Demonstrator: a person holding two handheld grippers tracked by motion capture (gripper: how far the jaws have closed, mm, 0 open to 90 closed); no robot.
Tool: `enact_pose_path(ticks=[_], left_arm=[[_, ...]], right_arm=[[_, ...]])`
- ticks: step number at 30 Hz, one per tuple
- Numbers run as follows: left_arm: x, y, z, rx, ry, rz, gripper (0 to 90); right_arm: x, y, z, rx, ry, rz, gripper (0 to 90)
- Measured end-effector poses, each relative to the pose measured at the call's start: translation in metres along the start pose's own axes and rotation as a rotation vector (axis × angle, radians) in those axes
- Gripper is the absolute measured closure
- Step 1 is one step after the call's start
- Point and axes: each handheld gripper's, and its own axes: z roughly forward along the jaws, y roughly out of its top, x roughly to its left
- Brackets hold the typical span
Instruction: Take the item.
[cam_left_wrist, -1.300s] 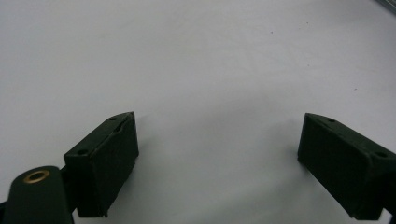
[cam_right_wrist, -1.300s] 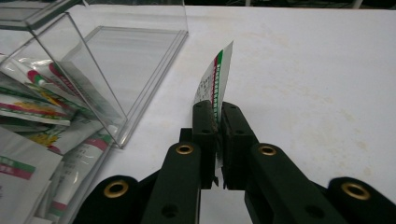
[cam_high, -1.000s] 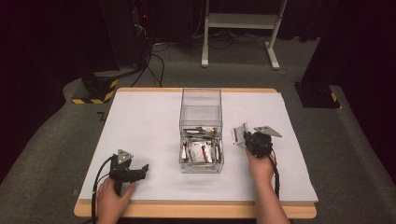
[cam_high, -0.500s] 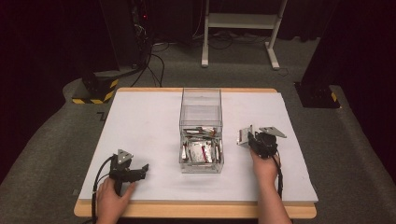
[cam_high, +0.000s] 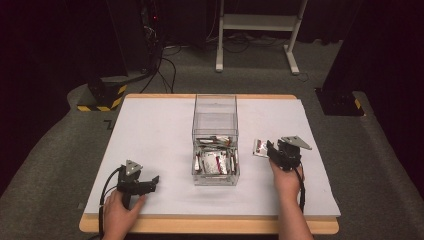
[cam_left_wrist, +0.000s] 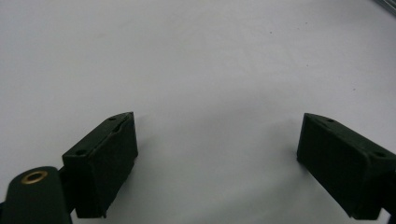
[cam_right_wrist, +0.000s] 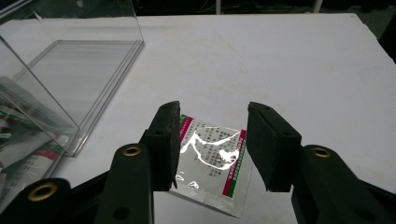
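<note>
Beside one clear box (cam_high: 215, 120) (several packets inside), right gripper (cam_right_wrist: 212, 140) gapes around one sachet (cam_right_wrist: 212, 161); left gripper (cam_left_wrist: 217, 154) wide.

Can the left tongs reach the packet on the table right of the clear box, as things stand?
Probably not directly: the left tongs sit left of the clear box, which stands between them and the packet by the right tongs.

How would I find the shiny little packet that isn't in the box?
Start at the clear plastic box in the middle of the white table. Just right of it, the silvery packet lies alone, between the right gripper jaws; the other packets are inside the box.
</note>
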Motion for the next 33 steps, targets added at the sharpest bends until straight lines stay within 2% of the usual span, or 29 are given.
enact_pose_path(ticks=[13, 21, 25, 26, 28, 29, 31, 33], left_arm=[[0.000, 0.000, 0.000, -0.001, 0.000, -0.002, 12.3], [0.000, 0.000, 0.000, 0.000, 0.000, -0.002, 12.3], [0.000, 0.000, 0.000, 0.001, -0.001, -0.002, 12.3], [0.000, 0.000, 0.000, 0.004, -0.002, -0.001, 12.3], [0.000, 0.000, 0.001, -0.008, -0.001, -0.012, 12.3], [0.000, 0.000, 0.001, -0.008, -0.001, -0.012, 12.3], [-0.001, 0.000, 0.001, -0.010, -0.001, -0.015, 12.2], [-0.001, 0.000, 0.001, -0.009, -0.001, -0.012, 12.2]], right_arm=[[0.020, -0.005, -0.020, -0.012, 0.059, -0.051, 53.5], [0.027, -0.013, -0.032, -0.008, 0.081, -0.056, 51.5], [0.035, -0.024, -0.033, 0.035, 0.096, -0.084, 47.6], [0.039, -0.031, -0.031, 0.065, 0.102, -0.100, 45.2], [0.043, -0.037, -0.028, 0.103, 0.111, -0.105, 42.2], [0.043, -0.037, -0.028, 0.103, 0.111, -0.105, 42.2], [0.050, -0.048, -0.023, 0.149, 0.120, -0.122, 36.7], [0.051, -0.050, -0.020, 0.160, 0.118, -0.136, 34.2]])
